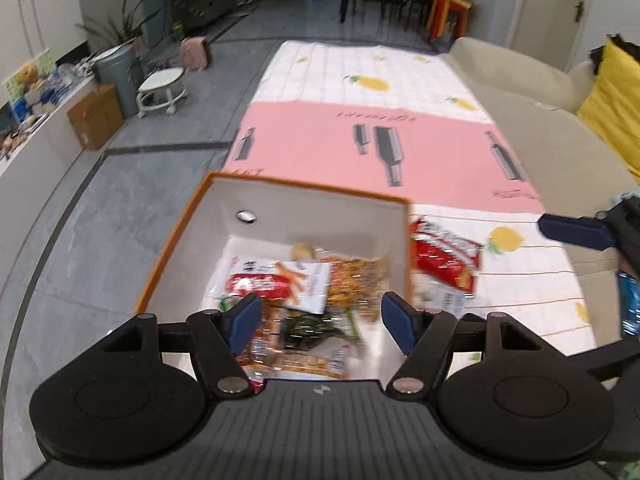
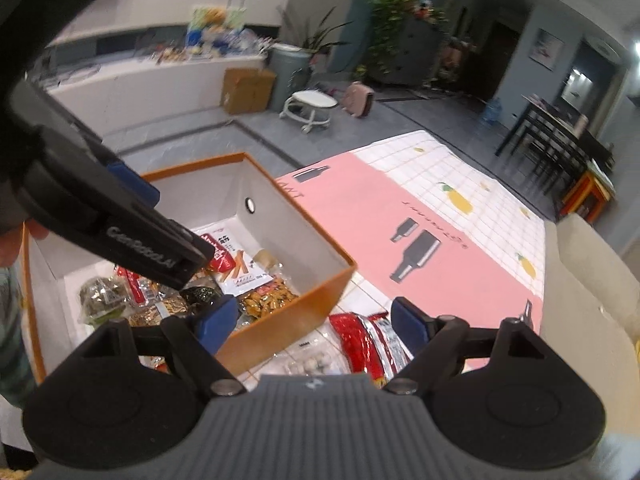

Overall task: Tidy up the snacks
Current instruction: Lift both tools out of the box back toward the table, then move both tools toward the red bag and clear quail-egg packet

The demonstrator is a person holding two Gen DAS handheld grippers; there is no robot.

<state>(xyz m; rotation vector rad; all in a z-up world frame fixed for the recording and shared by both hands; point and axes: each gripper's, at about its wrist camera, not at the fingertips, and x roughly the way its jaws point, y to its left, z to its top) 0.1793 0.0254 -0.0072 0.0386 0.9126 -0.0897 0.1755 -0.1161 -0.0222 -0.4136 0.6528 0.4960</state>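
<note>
While most packets already sat inside the orange box (image 2: 280,312), we still had a red snack bag (image 2: 360,336) on the tablecloth (image 2: 460,184) outside it, touching or just beside the box's near-right wall. That was the relation the next pick turned on.

Our right gripper (image 2: 316,324) hovered almost directly over that bag: jaws spread, nothing between them, bag showing in the gap and slightly toward the right finger. A small clear pack of pale round sweets (image 2: 308,366) lay just beside the bag, on its box side.

Our left gripper (image 1: 320,316) hung over the box interior, jaws also spread and empty, pointing at the pile of packets (image 1: 304,288) inside. From that view the red snack bag (image 1: 444,260) lay outside the wall to the right, so the left arm would have had to cross the rim to get it.

Judgement: right arm was clearly nearer. The bag's long axis looked to run roughly away from the right camera, so the finger gap looked set across its narrow width. Motion blur kept us from being sure of that. Risk: snagging the sweets pack or clipping the box wall with the left finger.
</note>
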